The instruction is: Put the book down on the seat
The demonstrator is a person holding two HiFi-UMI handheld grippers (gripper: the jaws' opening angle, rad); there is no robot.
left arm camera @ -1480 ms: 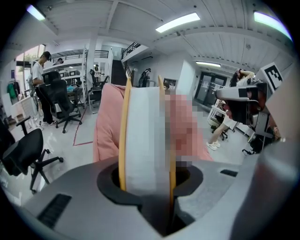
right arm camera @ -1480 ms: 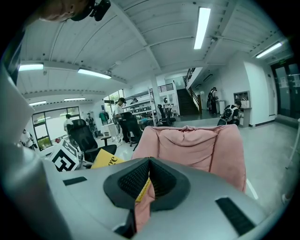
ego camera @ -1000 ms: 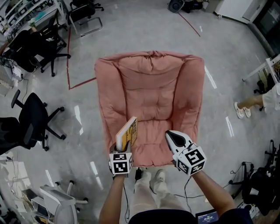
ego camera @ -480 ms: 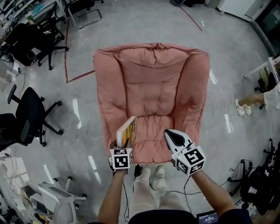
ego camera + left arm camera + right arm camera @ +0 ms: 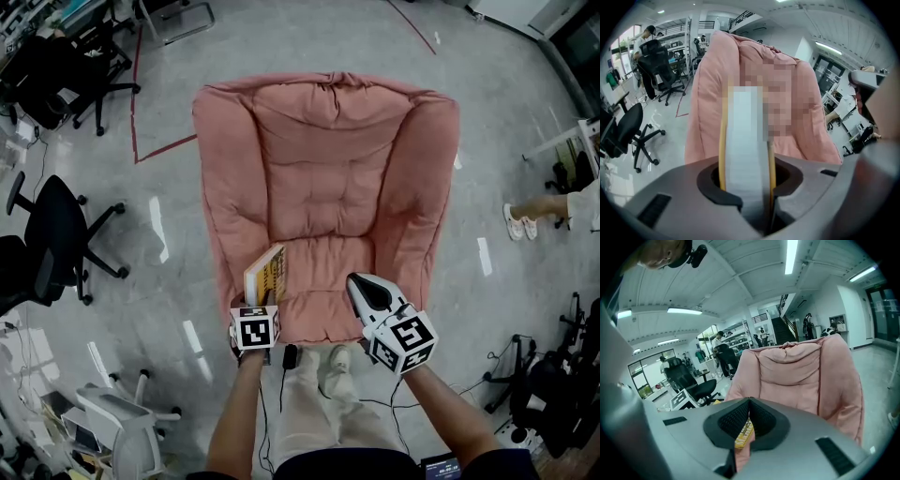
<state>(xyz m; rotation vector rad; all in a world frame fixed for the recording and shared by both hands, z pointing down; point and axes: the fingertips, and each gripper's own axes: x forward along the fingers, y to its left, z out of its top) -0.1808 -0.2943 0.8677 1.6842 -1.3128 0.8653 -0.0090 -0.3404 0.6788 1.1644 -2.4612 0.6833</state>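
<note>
A yellow-covered book point(image 5: 266, 273) stands on edge over the front left of the pink armchair's seat point(image 5: 328, 272). My left gripper point(image 5: 263, 300) is shut on the book's lower edge. In the left gripper view the book's white page edge point(image 5: 745, 140) rises between the jaws, with the armchair point(image 5: 712, 93) behind it. My right gripper point(image 5: 362, 283) hangs over the seat's front right, shut and holding nothing. Its own view looks at the chair's back point(image 5: 801, 366), and a bit of the book point(image 5: 744, 434) shows through the gap behind its jaws.
Black office chairs point(image 5: 56, 234) stand to the left, and a white one point(image 5: 122, 422) is at the lower left. Someone's legs point(image 5: 539, 217) are at the right edge. My own feet point(image 5: 328, 361) are just in front of the armchair. Red tape point(image 5: 139, 103) marks the floor.
Both grippers have sunk toward the front of the seat. The book has come down with the left gripper, still upright in its grip.
</note>
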